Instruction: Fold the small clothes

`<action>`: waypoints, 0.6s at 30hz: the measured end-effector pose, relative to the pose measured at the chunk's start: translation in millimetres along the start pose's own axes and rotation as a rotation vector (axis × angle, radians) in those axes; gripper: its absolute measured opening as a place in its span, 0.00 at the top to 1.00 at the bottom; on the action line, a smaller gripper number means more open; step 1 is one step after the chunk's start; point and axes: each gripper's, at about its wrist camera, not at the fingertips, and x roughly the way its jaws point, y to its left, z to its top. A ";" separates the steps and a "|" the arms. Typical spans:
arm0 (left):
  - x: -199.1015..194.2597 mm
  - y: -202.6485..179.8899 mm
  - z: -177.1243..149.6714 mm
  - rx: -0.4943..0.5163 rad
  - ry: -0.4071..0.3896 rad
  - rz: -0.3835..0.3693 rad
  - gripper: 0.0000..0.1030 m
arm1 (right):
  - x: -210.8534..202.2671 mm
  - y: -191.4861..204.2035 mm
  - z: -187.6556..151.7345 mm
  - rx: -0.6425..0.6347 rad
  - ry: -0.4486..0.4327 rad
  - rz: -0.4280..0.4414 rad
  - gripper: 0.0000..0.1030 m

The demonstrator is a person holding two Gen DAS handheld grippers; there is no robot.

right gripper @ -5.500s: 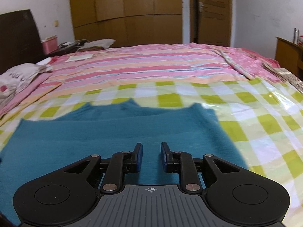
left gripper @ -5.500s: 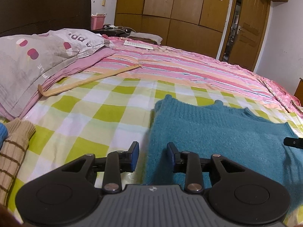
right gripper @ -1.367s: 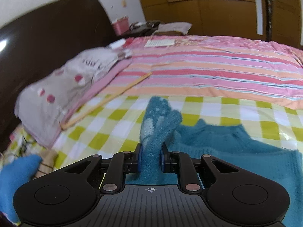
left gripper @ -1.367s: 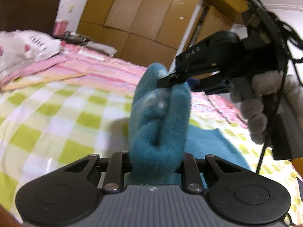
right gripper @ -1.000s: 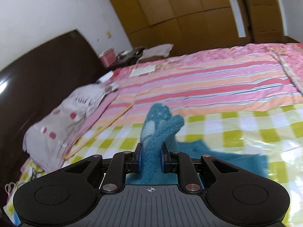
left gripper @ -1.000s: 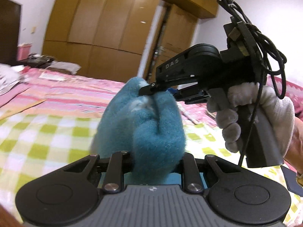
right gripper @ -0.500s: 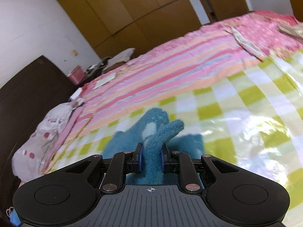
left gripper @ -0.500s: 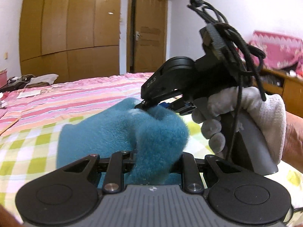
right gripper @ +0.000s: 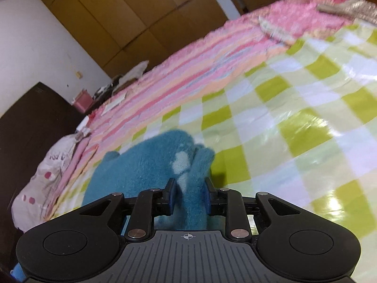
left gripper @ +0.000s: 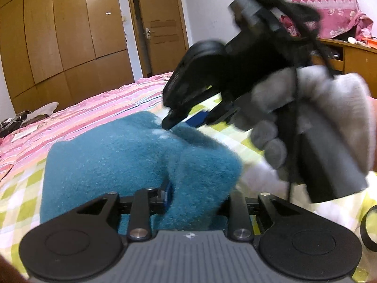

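Note:
A fluffy teal sweater (left gripper: pixel 113 165) lies folded over on the green-checked sheet (right gripper: pixel 294 127). My left gripper (left gripper: pixel 195 195) is shut on a thick bunch of its edge. My right gripper (right gripper: pixel 187 194) is shut on another part of the same edge; the sweater (right gripper: pixel 146 162) spreads away to the left of it. In the left wrist view the right gripper (left gripper: pixel 188 120) shows just beyond the fabric, held by a gloved hand (left gripper: pixel 306 113), its tips on the sweater's far fold.
A pink striped blanket (right gripper: pixel 212 66) covers the far half of the bed. A pillow (right gripper: pixel 47 172) lies at the dark headboard (right gripper: pixel 28 127). Wooden wardrobes (left gripper: pixel 70 35) and a door (left gripper: pixel 162 23) stand behind. A wooden dresser (left gripper: pixel 353 59) is at the right.
Both grippers have carried the sweater's edge across to the right, folding it over itself, and have come lower toward the sheet. Both stay shut on the fabric.

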 end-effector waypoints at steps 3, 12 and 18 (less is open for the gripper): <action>-5.8 -4.0 1.4 0.003 -0.003 -0.005 0.60 | -25.2 3.5 -4.6 -0.015 -0.038 0.018 0.74; -60.1 4.2 -11.8 0.024 -0.028 -0.066 0.51 | -59.9 20.6 -39.3 -0.020 0.029 0.117 0.65; -81.5 20.2 -13.6 0.003 -0.042 -0.023 0.50 | -54.6 21.5 -61.9 -0.028 0.066 0.084 0.62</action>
